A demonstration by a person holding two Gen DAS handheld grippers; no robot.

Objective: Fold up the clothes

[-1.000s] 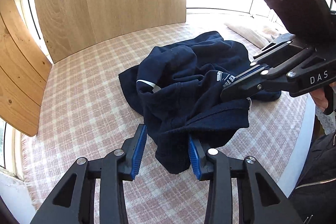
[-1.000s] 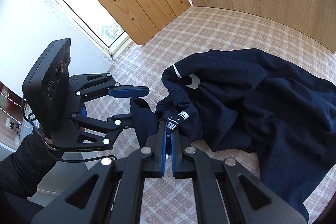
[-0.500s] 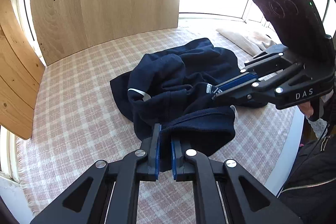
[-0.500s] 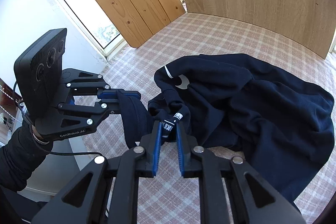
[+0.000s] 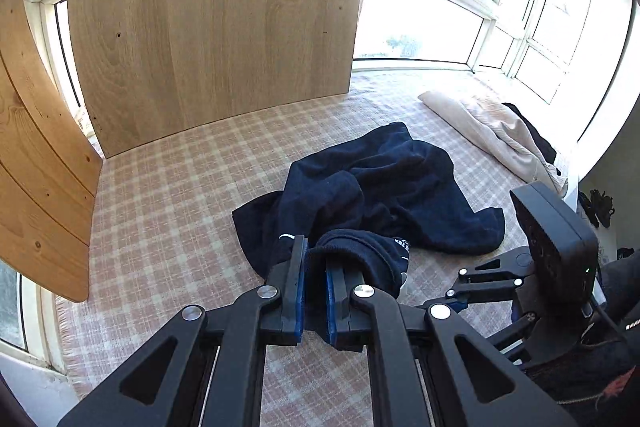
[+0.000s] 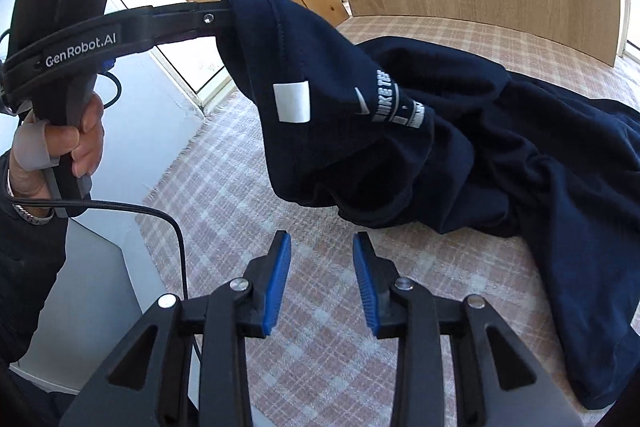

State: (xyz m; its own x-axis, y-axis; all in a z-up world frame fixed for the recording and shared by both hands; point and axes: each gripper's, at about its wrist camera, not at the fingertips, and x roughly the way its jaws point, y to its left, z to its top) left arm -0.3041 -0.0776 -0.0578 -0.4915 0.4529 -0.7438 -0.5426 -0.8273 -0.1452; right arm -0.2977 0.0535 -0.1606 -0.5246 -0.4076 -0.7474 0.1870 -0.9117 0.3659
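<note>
One navy garment (image 5: 384, 187) on the checked bench (image 5: 168, 211). Left gripper (image 5: 314, 267) clamps its hem, lifted. Right gripper (image 6: 322, 279), just beside the garment, is opening, nothing between its jaws.

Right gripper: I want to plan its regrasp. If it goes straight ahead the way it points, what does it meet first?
Probably the checked cloth. The opening right gripper is empty, and the navy garment hangs just beyond.

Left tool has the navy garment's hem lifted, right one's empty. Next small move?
Probably bring the right tool, jaws opening with nothing between them, up to the hanging edge of the navy garment beside the left tool, which is clamped on it, then spread it flat.
</note>
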